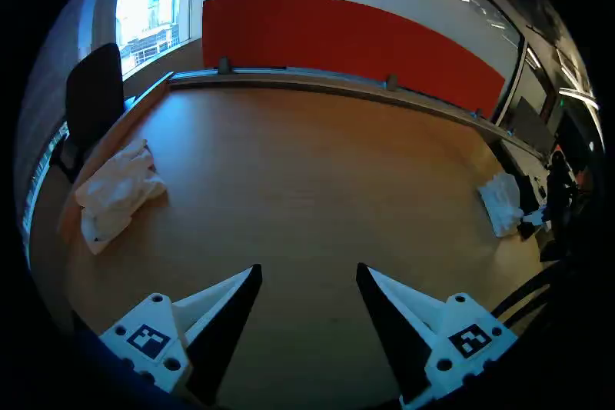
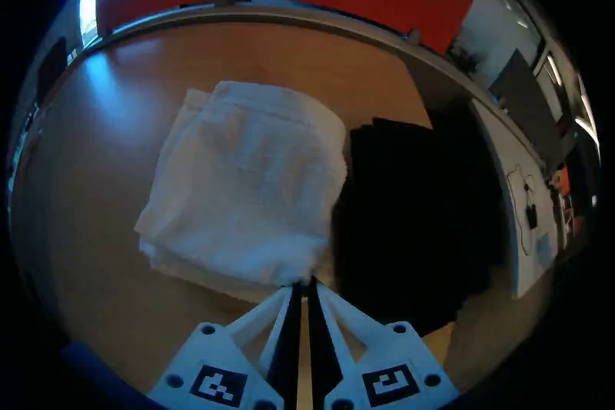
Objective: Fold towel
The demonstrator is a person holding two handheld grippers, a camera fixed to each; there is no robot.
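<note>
Right gripper (image 2: 304, 285) fingers closed at folded towel (image 2: 246, 179) corner; left gripper (image 1: 307, 271) fingers apart above table (image 1: 307, 164).

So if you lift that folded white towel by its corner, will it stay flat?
Probably not. The folded towel is soft cloth in stacked layers, so it would likely droop and unfold. The right gripper looks shut on just its near corner, so the rest would hang. It looks light, and may slide if pushed on the smooth table.
</note>
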